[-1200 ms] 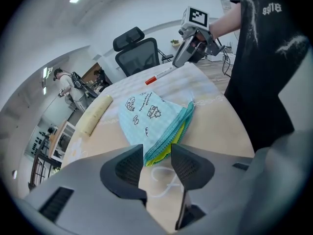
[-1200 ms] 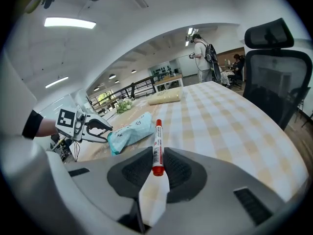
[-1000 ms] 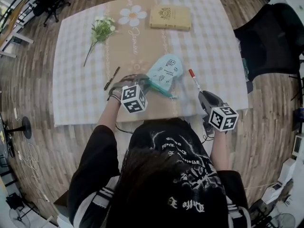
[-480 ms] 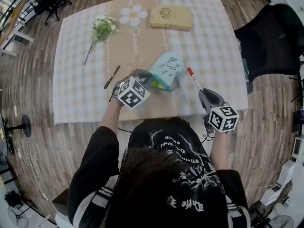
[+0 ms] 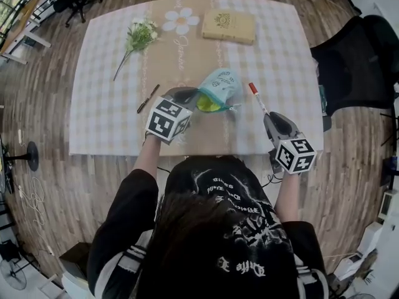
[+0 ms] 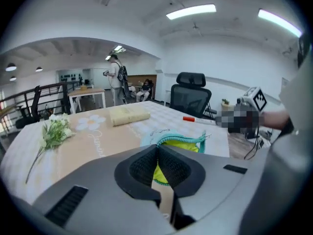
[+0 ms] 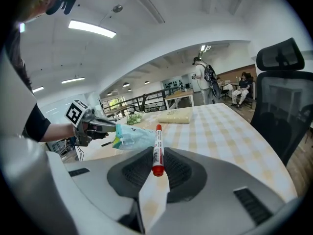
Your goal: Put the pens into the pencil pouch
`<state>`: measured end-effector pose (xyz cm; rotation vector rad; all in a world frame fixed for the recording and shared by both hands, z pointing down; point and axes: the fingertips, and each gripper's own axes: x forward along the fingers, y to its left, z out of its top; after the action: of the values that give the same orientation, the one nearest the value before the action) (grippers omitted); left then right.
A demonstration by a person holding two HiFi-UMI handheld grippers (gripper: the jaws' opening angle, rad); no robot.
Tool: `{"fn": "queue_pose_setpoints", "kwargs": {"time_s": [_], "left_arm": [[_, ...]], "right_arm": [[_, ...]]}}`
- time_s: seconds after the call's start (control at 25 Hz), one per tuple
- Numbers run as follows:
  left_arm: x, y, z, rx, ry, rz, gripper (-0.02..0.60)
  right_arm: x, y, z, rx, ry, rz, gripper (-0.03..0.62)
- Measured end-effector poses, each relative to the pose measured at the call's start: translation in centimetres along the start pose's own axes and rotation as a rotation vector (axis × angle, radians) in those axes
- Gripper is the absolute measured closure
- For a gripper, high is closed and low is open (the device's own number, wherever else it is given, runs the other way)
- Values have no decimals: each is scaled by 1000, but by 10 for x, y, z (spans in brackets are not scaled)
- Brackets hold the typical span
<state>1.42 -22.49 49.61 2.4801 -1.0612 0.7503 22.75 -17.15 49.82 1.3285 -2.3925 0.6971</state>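
— Room by the edge?
— Both grippers hang just inside the near edge of the checked tablecloth; bare cloth lies beyond.
— Fingers?
— Those of the left gripper are pinched shut on the open rim of the teal fabric pencil pouch. Those of the right gripper clamp a red-ended white marker pen, just right of that pouch. A thin black pen lies farther left.

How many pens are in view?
2. A red-capped marker in the right gripper; a black pen on the tablecloth, left of the left gripper. The pouch may hide more.
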Motion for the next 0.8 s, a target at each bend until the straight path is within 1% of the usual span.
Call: {"fn": "queue_pose_setpoints", "kwargs": {"time_s": [0.12, 0.2, 0.36, 0.56, 0.64, 0.8], "left_arm": [[-14, 7, 9, -130, -45, 56, 554], [-23, 16, 10, -196, -55, 109, 554], [-47, 25, 20, -339, -84, 173, 554], [-76, 39, 20, -516, -98, 297, 554], [-83, 41, 18, -542, -95, 348, 554], [-91, 37, 12, -557, -76, 448, 554]], "right_arm": [[7, 2, 11, -25, -9, 26, 514], [12, 8, 18, -47, -17, 52, 514], [19, 21, 30, -109, -16, 96, 514], [26, 39, 50, -199, -24, 164, 514], [27, 46, 58, -235, -29, 191, 514], [23, 64, 68, -333, -20, 249, 514]]}}
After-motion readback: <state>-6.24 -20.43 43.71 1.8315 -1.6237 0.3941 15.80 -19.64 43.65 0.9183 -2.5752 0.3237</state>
